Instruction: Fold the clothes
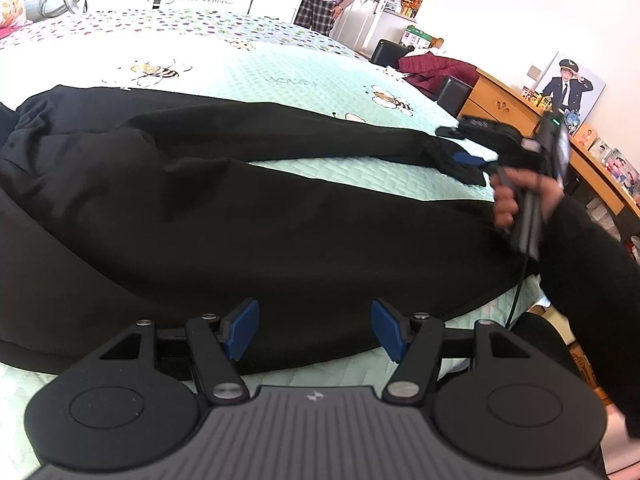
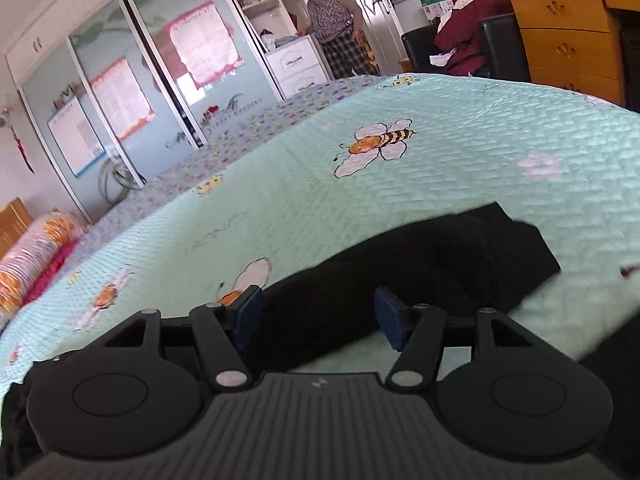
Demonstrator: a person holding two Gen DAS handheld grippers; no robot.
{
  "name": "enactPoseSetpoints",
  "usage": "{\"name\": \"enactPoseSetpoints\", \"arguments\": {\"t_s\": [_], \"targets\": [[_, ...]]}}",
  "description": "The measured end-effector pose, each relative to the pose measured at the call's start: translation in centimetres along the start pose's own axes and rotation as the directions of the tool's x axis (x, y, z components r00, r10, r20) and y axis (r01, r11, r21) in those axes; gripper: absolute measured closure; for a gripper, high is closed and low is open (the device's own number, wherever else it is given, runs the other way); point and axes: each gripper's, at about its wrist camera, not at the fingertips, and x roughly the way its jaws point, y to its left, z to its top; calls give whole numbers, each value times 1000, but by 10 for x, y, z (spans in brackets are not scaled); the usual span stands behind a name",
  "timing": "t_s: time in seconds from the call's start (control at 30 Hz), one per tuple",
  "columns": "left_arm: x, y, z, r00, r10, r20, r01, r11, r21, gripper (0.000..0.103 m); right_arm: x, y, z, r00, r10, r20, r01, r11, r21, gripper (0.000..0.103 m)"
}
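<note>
Across the bed (image 1: pixel 280 76): black trousers (image 1: pixel 240 220) flat, unfolded; left gripper (image 1: pixel 314 330) and right gripper (image 2: pixel 316 318) fingers apart, gripping nothing.

Left wrist view: aimed low across the bed (image 1: pixel 280 76), close over black trousers (image 1: pixel 240 216).
Right wrist view: aimed across the bed's far end, close.
Shared: bed, trousers, wardrobe (image 2: pixel 132 80).

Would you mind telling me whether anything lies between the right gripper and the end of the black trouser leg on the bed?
Nothing visible does. The right gripper is open directly over the black trouser leg, whose cuff lies flat on the green bee-print bedspread. Only bare bedspread surrounds it.
</note>
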Motion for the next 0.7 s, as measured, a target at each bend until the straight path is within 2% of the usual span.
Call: {"name": "enactPoseSetpoints", "arguments": {"t_s": [0.13,0.23,0.43,0.6,0.7], "targets": [[-4,-2,0,1000,4,6,-4,1000,8,38,-35,21,-34,999,38,4,-38,998,-56,39],[-11,-5,2,1000,15,26,-15,1000,10,38,-52,45,-63,996,86,-36,-89,992,-86,37],[-30,-9,-1,997,54,64,-54,999,-1,38,-72,102,-123,973,184,-137,-216,936,-278,36],[-44,-6,-5,994,76,84,-73,997,-37,37,-74,118,-150,971,162,-175,-221,886,-407,35],[-49,-9,-6,993,76,87,-73,996,-43,37,-77,117,-151,974,158,-160,-211,888,-408,35]]}}
